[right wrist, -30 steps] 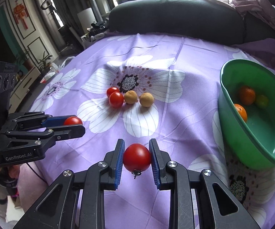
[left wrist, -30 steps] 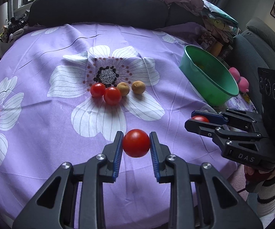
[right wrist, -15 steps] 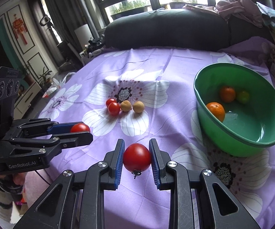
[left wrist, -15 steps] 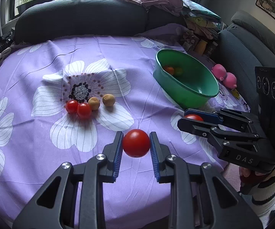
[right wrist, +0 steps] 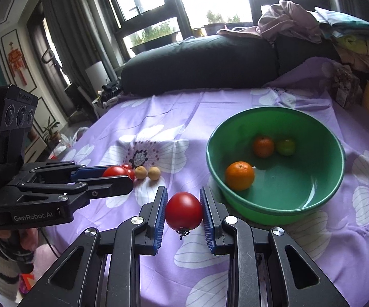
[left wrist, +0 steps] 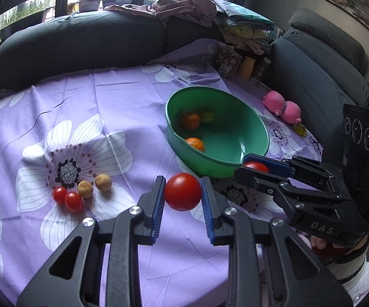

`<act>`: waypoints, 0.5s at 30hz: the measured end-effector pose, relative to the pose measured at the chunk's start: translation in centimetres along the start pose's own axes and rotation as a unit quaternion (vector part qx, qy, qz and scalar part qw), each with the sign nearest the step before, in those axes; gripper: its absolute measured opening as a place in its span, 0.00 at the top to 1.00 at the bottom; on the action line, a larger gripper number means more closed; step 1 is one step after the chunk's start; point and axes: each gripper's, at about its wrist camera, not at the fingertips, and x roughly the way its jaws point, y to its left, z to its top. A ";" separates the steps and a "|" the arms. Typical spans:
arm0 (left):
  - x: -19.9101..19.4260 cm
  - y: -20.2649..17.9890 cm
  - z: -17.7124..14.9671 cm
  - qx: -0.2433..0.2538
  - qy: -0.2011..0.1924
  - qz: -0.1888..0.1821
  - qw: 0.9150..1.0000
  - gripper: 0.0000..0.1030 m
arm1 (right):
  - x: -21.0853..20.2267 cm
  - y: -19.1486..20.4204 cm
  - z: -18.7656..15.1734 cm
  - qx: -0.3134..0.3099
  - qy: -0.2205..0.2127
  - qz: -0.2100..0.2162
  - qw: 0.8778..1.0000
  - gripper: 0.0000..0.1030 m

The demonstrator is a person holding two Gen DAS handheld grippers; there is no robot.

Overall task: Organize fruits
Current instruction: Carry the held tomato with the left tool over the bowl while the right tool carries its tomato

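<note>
My left gripper (left wrist: 183,194) is shut on a red tomato (left wrist: 183,192), held above the purple cloth just left of the green bowl (left wrist: 235,165). My right gripper (right wrist: 183,211) is shut on another red tomato (right wrist: 183,211), near the bowl's (right wrist: 312,204) front left rim. The bowl holds two oranges (right wrist: 239,175) and a green fruit (right wrist: 286,147). Two small tomatoes (left wrist: 68,198) and two tan fruits (left wrist: 95,185) lie on the cloth at the left. Each gripper shows in the other's view: the right one (left wrist: 254,167) and the left one (right wrist: 116,174).
The round table carries a purple flowered cloth (left wrist: 123,107). Dark sofas (left wrist: 82,35) ring the back and right. Two pink toys (left wrist: 283,106) lie right of the bowl. Piled clothes (right wrist: 312,23) and jars (left wrist: 246,66) sit at the back right.
Both grippers have swung right toward the green bowl, each still holding its tomato. The bowl now sits closer and more central in both views.
</note>
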 end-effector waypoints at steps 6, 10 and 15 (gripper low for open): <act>2.2 -2.1 2.7 0.033 0.003 -0.011 0.999 0.74 | -0.8 -2.4 1.0 0.016 -0.018 -0.019 1.000 0.73; 3.8 -3.2 4.1 0.046 0.007 -0.019 0.999 0.74 | -1.0 -3.8 1.5 0.024 -0.022 -0.030 0.999 0.73; 6.2 -3.6 5.0 0.045 0.027 -0.019 0.998 0.74 | -0.8 -5.4 1.6 0.033 -0.024 -0.044 0.998 0.73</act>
